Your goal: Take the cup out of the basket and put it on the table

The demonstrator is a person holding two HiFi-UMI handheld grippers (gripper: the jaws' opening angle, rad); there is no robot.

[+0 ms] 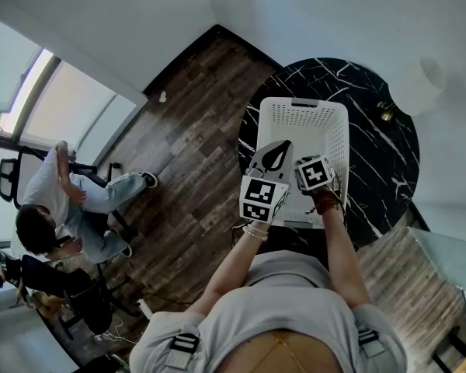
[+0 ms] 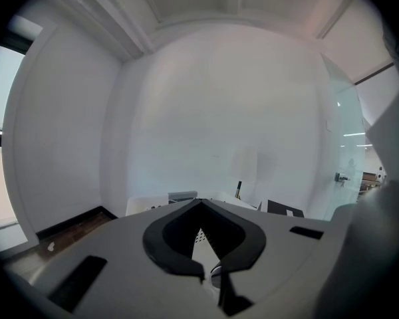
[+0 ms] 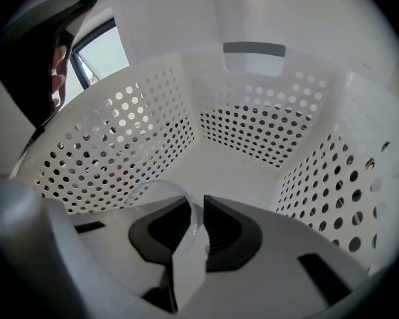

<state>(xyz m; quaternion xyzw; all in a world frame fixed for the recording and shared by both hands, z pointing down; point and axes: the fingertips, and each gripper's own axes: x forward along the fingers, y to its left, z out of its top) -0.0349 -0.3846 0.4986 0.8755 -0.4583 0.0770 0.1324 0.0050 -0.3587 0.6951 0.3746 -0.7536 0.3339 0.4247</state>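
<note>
Claw astride cup wall, deep in basket

The right claw points steeply down into the basket. Its two dark ribbed pads stand a narrow gap apart. The thin wall of the clear cup runs down through that gap, close against the left pad, and pale light still shows beside it, so the pads are not clamped. The cup's rim curves away to the left of the pads, low over the basket's floor and near the perforated left wall.

The white basket rises on all sides of the right claw, and a grey handle slot sits in its far wall. In the head view the right claw reaches in over the basket's near edge.

The left claw is held above the basket's near left corner, almost level. Its pads are together at the tips with nothing between them, and it faces a plain white wall. In the head view it sits just beside the right one.

The basket stands on a round black marbled tabletop. A small brass-coloured thing lies on the tabletop to the basket's right, too small to identify. Dark wood floor lies to the left, where a person sits on a chair near the window.
</note>
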